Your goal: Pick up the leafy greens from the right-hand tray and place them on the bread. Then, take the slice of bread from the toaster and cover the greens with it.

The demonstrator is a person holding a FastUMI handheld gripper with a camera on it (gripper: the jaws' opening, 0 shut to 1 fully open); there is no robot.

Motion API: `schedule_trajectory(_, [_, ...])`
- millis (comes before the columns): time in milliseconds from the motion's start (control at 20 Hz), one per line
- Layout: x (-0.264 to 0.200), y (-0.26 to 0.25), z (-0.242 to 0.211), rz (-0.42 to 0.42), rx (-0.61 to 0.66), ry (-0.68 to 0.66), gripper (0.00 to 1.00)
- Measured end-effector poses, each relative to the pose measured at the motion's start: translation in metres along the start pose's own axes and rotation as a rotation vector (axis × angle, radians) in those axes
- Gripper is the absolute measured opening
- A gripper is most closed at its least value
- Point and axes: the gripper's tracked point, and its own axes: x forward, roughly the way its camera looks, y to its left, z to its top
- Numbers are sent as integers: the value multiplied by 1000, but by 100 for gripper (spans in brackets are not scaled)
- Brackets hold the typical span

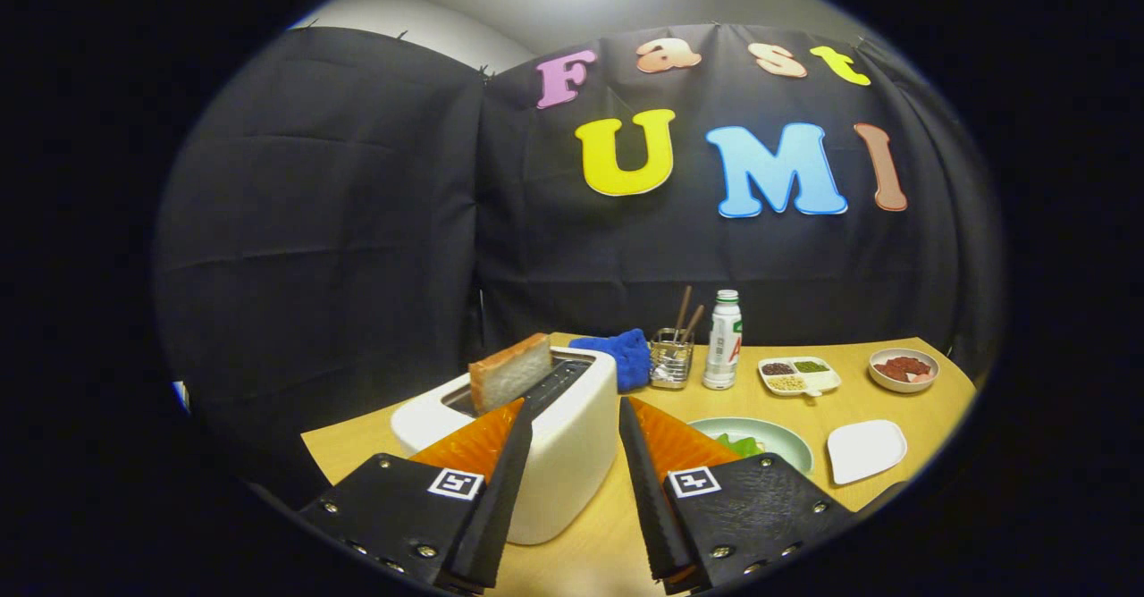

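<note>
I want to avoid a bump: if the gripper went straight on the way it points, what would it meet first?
Most likely the white toaster, just ahead of the open gripper, with the bread slice standing in its slot. Depth is unclear, so it may only clip the toaster's near corner.

The slice of bread (pixel 511 369) sticks out of the toaster (pixel 545 454), so its bottom part is hidden inside the slot. The right finger (pixel 645 472) covers most of the leafy greens (pixel 740 444) on the green plate (pixel 786 441) (just a bit peeks out). The bottle (pixel 722 340) label is too small to tell.
</note>
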Motion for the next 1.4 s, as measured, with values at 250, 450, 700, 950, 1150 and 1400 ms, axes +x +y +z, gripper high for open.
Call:
schedule_trajectory(250, [8,33,1,14,2,21,61])
schedule_trajectory(450, [22,34,-1,-50,-8,45,61])
schedule_trajectory(700, [40,44,0,-77,-7,43,61])
schedule_trajectory(950, [59,58,-8,-97,-3,92,61])
schedule_trajectory(1150, [73,56,-11,-144,-22,94,61])
schedule_trajectory(1400, [78,64,-10,-115,-38,91,49])
